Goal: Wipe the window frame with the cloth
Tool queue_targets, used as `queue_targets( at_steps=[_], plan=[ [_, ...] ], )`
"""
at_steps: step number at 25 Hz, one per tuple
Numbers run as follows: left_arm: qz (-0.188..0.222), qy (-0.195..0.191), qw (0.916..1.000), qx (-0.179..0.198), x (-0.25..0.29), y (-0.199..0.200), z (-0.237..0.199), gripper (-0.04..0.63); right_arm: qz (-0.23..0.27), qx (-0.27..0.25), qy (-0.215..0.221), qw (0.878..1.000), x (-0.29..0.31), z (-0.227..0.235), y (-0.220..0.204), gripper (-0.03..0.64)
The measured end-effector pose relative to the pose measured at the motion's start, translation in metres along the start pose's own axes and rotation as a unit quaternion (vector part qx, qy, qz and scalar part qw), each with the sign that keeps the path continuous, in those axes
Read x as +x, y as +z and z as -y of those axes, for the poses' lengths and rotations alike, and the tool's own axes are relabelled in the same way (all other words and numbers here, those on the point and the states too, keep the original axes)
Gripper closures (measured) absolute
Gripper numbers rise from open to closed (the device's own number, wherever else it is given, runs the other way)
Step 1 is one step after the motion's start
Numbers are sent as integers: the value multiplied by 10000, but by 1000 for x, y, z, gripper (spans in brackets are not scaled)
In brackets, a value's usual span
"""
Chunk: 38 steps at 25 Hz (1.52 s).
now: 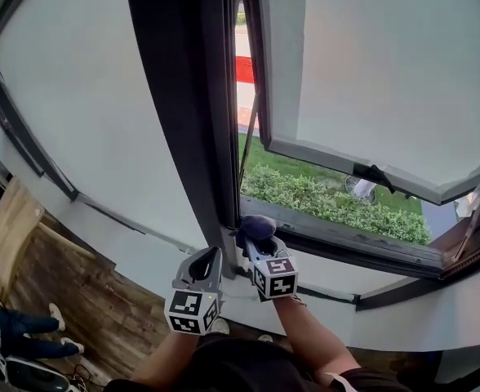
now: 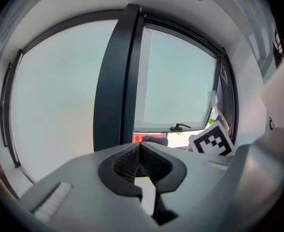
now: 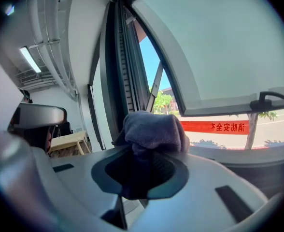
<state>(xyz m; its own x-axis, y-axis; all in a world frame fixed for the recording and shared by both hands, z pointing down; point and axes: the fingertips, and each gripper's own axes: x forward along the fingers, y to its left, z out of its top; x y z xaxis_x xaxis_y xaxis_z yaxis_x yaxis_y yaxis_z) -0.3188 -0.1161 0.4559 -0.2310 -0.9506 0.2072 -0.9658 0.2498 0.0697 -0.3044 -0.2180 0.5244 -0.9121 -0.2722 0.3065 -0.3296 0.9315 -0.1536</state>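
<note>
A bunched grey-purple cloth (image 1: 257,226) (image 3: 154,132) is clamped in my right gripper (image 1: 260,239) (image 3: 149,151), which is shut on it. The cloth sits at the bottom corner of the dark window frame (image 1: 211,137) (image 3: 125,76), where the upright post meets the lower rail (image 1: 346,239). My left gripper (image 1: 208,261) (image 2: 139,151) hangs just left of it, below the post, jaws shut with nothing between them. In the left gripper view the post (image 2: 115,81) rises ahead and the cloth (image 2: 154,139) peeks over the jaws.
The sash (image 1: 362,80) swings outward, its black handle (image 1: 376,175) (image 3: 267,98) on the lower edge. A hedge (image 1: 330,202) and grass lie outside. A white sill (image 1: 330,280) runs under the frame. Wooden floor (image 1: 77,292) and a wooden table (image 1: 7,227) are lower left.
</note>
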Motion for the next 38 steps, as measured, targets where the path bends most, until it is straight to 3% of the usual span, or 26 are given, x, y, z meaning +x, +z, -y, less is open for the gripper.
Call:
queue_targets(
  at_steps=[13,17,21,35,38],
  plan=[
    [65,-23,9998,-185,0,-10,-41,588,-872,93,-993,9912,55,17,-26,541],
    [60,-177,9994,-280,11,-14,-54,588,-753,-565,-1309,9869,64,11,-24,541],
    [144,-368,9986,-338,23,-14,-64,588,-833,-889,-1379,9829,65,9,-19,545],
    [223,-992,9945,-257,49,-9,-74,588,-840,-788,-1564,9810,65,10,-21,546],
    [161,-1092,9936,-233,49,-13,-70,588,-864,-511,-1515,9833,65,9,-27,548]
  ],
)
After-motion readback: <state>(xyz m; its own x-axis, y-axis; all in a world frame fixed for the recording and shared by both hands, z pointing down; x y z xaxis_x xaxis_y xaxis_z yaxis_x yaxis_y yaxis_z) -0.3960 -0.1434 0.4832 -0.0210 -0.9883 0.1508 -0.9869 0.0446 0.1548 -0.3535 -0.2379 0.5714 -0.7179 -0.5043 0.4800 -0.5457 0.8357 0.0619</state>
